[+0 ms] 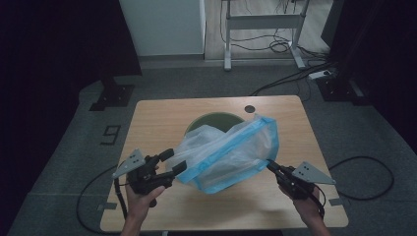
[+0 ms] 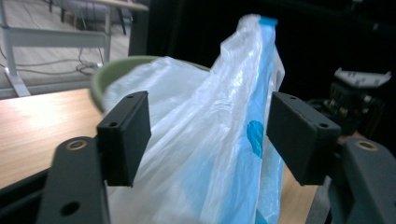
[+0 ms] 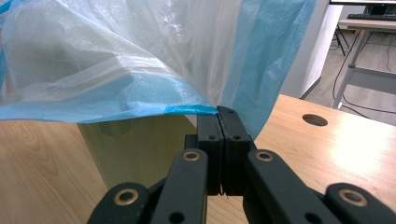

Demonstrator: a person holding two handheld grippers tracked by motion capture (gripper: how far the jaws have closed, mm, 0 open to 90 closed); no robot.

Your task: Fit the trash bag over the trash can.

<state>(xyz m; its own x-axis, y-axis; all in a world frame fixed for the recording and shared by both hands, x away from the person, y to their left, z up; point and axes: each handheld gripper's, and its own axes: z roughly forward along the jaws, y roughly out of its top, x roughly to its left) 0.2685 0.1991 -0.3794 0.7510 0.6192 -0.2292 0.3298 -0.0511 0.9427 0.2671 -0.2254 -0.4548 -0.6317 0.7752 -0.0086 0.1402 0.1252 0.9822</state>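
Note:
A clear plastic bag with blue edging (image 1: 231, 152) is stretched over the mouth of a green bin (image 1: 211, 119) on the wooden table (image 1: 162, 118). My left gripper (image 1: 176, 161) sits at the bag's left end. Its jaws stand wide apart (image 2: 212, 130) with the bag (image 2: 219, 140) loose between them, and the pads do not press on it. My right gripper (image 1: 269, 163) is at the bag's right corner, shut (image 3: 218, 112) on the blue edge of the bag (image 3: 116, 70). The bin's wall (image 3: 135, 144) shows beneath the film, and its rim (image 2: 112, 70) behind it.
A round cable hole (image 1: 250, 108) lies in the table's far right part. A white desk frame (image 1: 263, 29) and floor cables (image 1: 295, 78) stand beyond the table. Dark curtains close both sides. Bare tabletop stretches along the near edge between my hands.

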